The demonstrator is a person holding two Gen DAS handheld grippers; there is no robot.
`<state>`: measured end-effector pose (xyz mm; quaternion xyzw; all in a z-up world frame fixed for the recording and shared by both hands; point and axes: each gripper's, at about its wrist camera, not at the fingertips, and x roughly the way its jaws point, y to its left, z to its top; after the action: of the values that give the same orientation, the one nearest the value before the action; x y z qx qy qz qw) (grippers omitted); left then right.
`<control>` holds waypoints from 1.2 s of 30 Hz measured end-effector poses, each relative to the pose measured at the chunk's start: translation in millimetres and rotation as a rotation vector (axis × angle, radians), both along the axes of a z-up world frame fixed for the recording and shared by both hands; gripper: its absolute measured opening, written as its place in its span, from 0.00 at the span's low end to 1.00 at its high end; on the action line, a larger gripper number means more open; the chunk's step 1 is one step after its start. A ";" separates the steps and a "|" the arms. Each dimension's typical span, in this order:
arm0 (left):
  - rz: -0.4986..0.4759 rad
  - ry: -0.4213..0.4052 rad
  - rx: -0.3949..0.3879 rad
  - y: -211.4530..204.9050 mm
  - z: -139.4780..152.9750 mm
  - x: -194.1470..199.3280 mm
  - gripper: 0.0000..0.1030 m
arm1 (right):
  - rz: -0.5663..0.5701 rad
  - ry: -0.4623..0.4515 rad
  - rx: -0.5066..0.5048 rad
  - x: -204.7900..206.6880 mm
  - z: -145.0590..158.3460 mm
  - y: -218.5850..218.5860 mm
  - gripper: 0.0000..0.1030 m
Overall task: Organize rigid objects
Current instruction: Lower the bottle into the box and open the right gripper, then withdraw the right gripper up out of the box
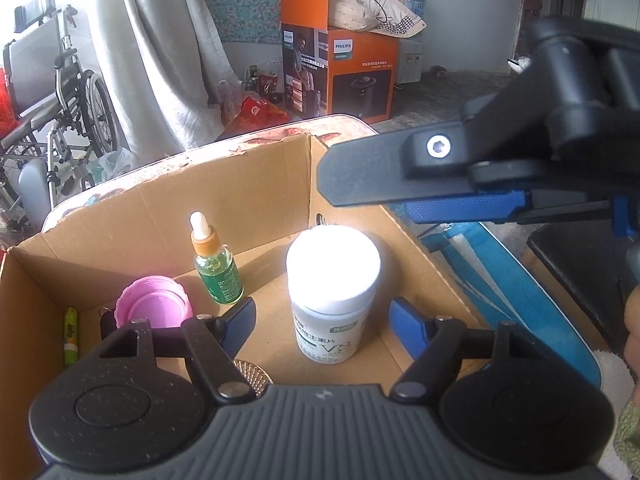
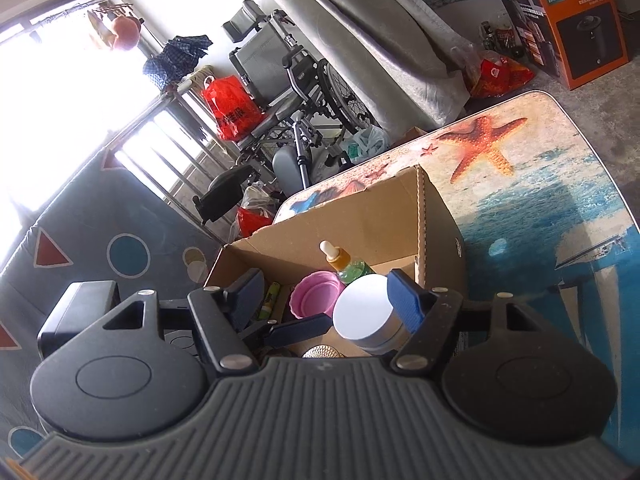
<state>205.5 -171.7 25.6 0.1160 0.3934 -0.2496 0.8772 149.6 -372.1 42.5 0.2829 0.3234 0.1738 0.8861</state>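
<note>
A white-capped bottle is seen standing upright on the floor of an open cardboard box, its long axis vertical and its cap pointing up. In the left wrist view it is placed between the blue fingers of the left gripper, which are held apart, with a clear gap shown on each side; nothing is clamped.

The right gripper is held above the box, its fingers also spread and empty. In its view the bottle's cap is seen just beside the right-hand finger; contact cannot be told.

Behind the bottle, a green dropper bottle stands upright, with a pink lid lying open side up to its left and a small yellow-green tube laid flat along the left wall. The box is set on a bench covered with a starfish print.
</note>
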 end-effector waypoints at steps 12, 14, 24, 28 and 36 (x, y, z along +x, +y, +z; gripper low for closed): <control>0.037 -0.149 -0.162 49.8 45.7 -59.1 0.97 | -0.073 -0.062 0.114 -57.7 -1.7 -5.8 0.77; 0.059 -0.183 -0.181 58.0 54.6 -70.3 1.00 | -0.109 -0.099 0.098 -75.2 2.6 -4.1 0.82; 0.351 -0.246 -0.134 86.0 68.7 -101.0 1.00 | -0.219 -0.193 -0.059 -128.2 19.3 22.9 0.98; 0.452 -0.264 -0.052 88.3 66.2 -101.9 1.00 | -0.243 -0.216 -0.142 -135.9 27.0 40.1 0.99; 0.424 -0.261 0.011 93.9 56.1 -103.5 1.00 | -0.292 -0.221 -0.326 -141.0 30.0 63.4 0.99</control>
<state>102.0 -77.7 81.7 0.0667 0.2938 -0.0406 0.9527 8.5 -308.7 72.5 0.1591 0.2040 0.0190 0.9658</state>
